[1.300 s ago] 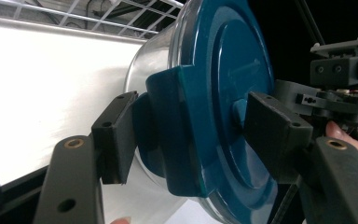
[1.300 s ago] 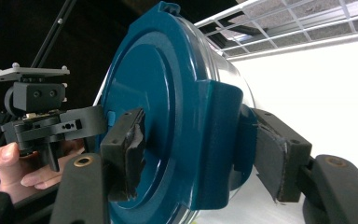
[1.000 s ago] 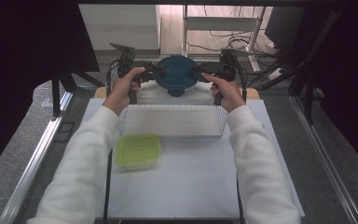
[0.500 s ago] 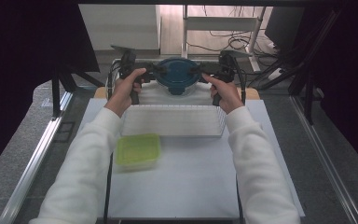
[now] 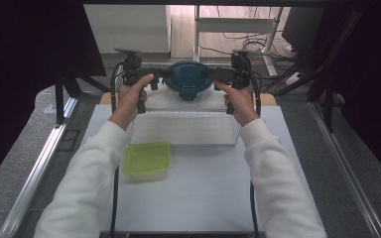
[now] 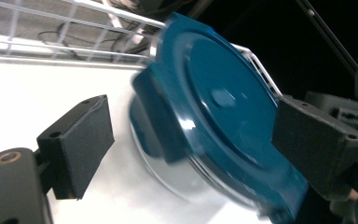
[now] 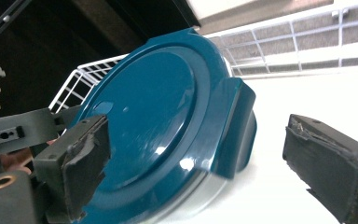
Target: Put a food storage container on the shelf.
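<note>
two grippers flanking round lidded container at far edge of table

left gripper (image 5: 158, 79) jaws stood apart, one pad on each side of the container's near latch flap, not touching it as far as the left gripper view showed. right gripper (image 5: 217, 78) likewise spread wide around the opposite flap, clear gaps on both sides in the right gripper view. neither clamped on anything.

round container (image 5: 188, 84) sat between the two tools, blue lid (image 6: 223, 112) on top, clear body below. lid flaps (image 7: 235, 130) appeared folded down against the body, so probably latched; could not confirm. tilt in both gripper views came from the rolled hands, not from the container.

container rested on white surface inside or just behind the white wire basket (image 5: 183, 128); could not tell which from the high view. wire rim visible behind the lid in both gripper views.

symmetric approach judged deliberate: opposing flaps need either simultaneous release or a balanced two-sided hold for lifting. open jaws aligned with flaps suggested a grip on the flaps was the step in hand, not yet made.

green-lidded square box (image 5: 147, 160) lay nearer the person, left of centre on the white table (image 5: 203, 198), well apart from both tools, untouched.

risk noted: smooth glossy lid, uneven closing could skid the container sideways.
</note>
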`<state>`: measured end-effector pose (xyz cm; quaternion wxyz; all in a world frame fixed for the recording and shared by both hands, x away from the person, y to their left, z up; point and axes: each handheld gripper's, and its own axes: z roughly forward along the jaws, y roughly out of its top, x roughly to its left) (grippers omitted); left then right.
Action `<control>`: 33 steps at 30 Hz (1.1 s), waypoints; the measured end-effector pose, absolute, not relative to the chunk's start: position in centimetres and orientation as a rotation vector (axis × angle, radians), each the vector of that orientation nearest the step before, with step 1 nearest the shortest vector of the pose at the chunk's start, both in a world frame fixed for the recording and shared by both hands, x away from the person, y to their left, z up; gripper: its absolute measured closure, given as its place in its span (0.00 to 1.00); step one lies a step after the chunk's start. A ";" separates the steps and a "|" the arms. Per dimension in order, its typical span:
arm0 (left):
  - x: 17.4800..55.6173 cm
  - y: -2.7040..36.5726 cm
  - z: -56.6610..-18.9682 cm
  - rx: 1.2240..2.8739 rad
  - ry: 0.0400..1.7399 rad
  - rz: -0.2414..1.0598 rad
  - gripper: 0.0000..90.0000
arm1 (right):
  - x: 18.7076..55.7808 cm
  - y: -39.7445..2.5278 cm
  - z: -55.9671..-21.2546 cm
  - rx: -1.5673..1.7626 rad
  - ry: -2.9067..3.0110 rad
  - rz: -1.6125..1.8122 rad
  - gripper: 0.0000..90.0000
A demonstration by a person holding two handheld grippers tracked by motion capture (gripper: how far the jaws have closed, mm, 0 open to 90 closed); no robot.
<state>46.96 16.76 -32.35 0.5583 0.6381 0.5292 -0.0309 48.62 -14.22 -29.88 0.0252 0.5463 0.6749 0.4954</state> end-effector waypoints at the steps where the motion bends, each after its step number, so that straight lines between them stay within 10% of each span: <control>1: 46.6 16.9 -32.3 1.512 1.243 -0.054 0.13 | 48.3 -14.4 -29.8 1.658 2.093 1.534 0.09; 15: 38.8 18.3 -33.4 1.658 1.093 0.098 0.17 | 41.4 -17.7 -29.8 1.241 2.171 1.529 0.18; 33: 29.0 19.6 -41.0 1.791 1.038 0.167 0.21 | 32.9 -23.3 -38.1 1.132 2.263 1.488 0.22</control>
